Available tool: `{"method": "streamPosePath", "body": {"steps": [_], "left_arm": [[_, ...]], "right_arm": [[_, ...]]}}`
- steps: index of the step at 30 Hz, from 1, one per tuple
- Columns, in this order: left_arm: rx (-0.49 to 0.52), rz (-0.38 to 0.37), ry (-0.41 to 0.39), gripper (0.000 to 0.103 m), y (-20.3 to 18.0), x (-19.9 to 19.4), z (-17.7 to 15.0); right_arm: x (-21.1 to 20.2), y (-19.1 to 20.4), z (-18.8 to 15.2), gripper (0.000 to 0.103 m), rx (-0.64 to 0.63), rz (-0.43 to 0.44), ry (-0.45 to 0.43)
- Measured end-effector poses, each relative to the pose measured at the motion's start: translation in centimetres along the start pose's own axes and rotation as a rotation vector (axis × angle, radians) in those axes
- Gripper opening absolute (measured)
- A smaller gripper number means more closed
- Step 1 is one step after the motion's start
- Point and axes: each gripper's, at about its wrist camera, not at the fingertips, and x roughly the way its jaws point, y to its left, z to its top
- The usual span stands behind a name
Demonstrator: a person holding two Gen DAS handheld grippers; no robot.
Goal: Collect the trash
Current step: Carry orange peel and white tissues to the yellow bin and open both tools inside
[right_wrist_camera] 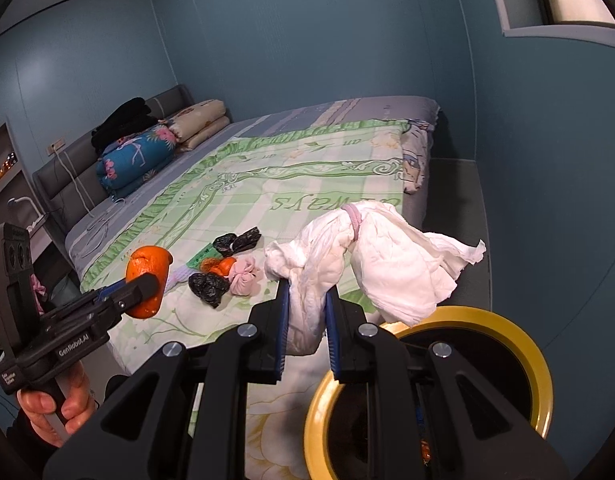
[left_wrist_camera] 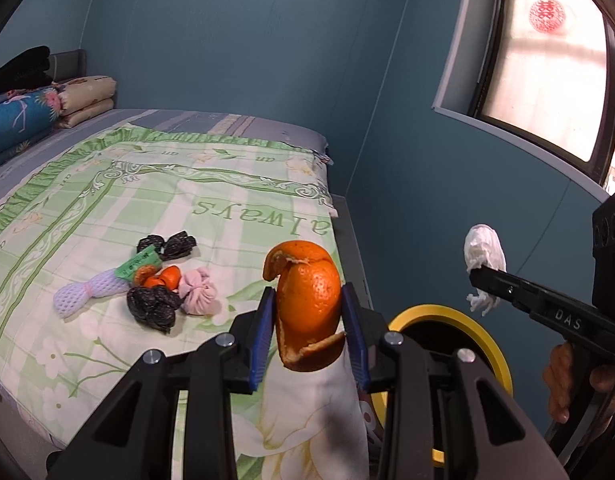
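Bedding fills the left of both views: a green floral quilt (left_wrist_camera: 107,200) spread over the bed (right_wrist_camera: 347,108), with folded blankets (right_wrist_camera: 139,156) stacked at the headboard. On the quilt lies a heap of trash (left_wrist_camera: 155,280): black bags, a pink bundle, orange peel scraps, a white foam net and a green wrapper. Further right, the left hand-held gripper (left_wrist_camera: 307,312) is narrowed onto a large orange peel (left_wrist_camera: 307,304), its blue pads pressing both sides, above the bed's near edge. Beside the bed stands a yellow-rimmed bin (right_wrist_camera: 539,364). Above it, the right hand-held gripper (right_wrist_camera: 305,320) is clamped tight on a crumpled white tissue wad (right_wrist_camera: 387,264) tied with a pink band.
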Motion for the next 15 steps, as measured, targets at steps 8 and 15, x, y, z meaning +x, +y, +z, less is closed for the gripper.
{"method": "streamPosePath", "body": {"steps": [8,15], "left_arm": [[0.060,-0.058,0.060,0.031,-3.4,2.3,-1.0],[0.119,-0.099,0.103,0.031,-6.5,4.5,-1.8]], "right_arm": [[-0.6,-2.7,0.0,0.016,0.054,-0.063,-0.007],[0.0,-5.3,-1.0,0.016,0.119,-0.081,0.022]]}}
